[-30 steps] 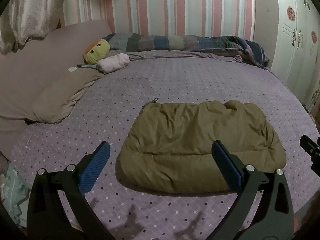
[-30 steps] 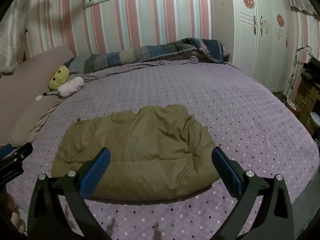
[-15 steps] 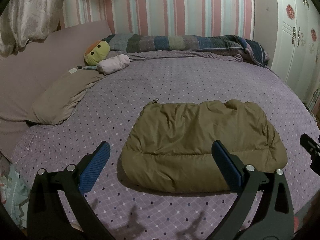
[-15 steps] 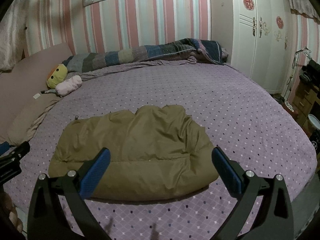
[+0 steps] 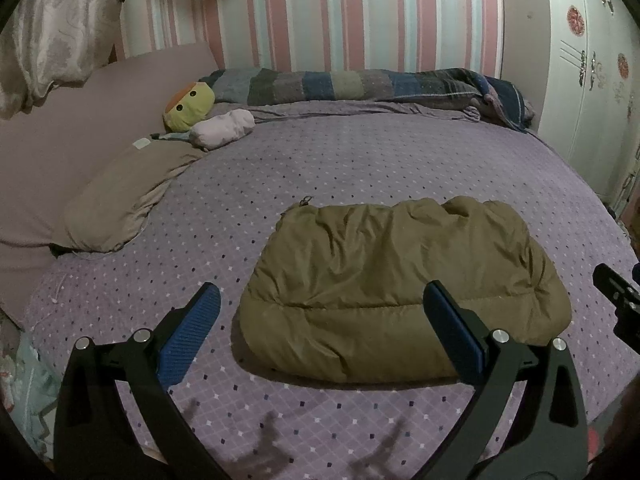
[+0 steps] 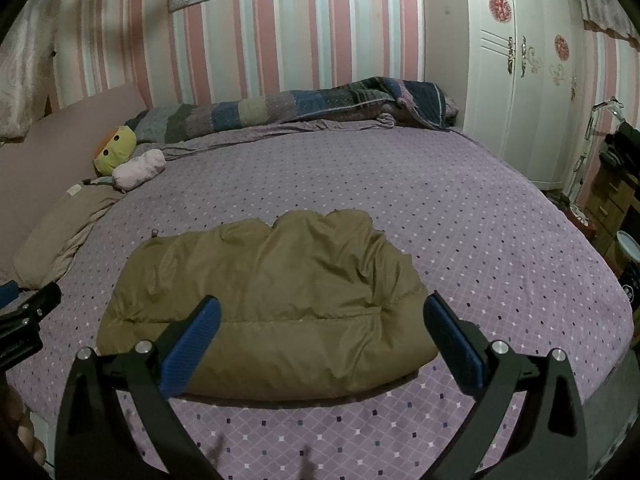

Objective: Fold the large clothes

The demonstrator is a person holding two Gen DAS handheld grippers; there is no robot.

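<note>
We hold our left claw [image 5: 320, 312] above the near edge of the bed [image 5: 360, 160], its blue fingers [image 5: 192, 336] spread wide with nothing between them. The jacket [image 5: 400, 288] lies folded into a puffy olive bundle just ahead of this claw and a little to its right, flat on the dotted purple sheet; the claw does not touch it. Our right claw [image 6: 320, 316] is likewise wide open and empty, and the jacket [image 6: 272, 300] sits straight ahead of it, slightly to its left, so the bundle lies between our two claws. A small zipper pull [image 5: 306, 200] shows at the jacket's far left corner. Further ahead and to the left of both claws lie a tan pillow [image 5: 120, 200], a yellow plush toy [image 5: 190, 106] and a pale pink roll [image 5: 222, 128], perhaps a rolled cloth. A striped blanket [image 5: 360, 86] runs along the far edge of the bed, against the striped wall. A white wardrobe [image 6: 520, 80] stands far ahead to the right.
</note>
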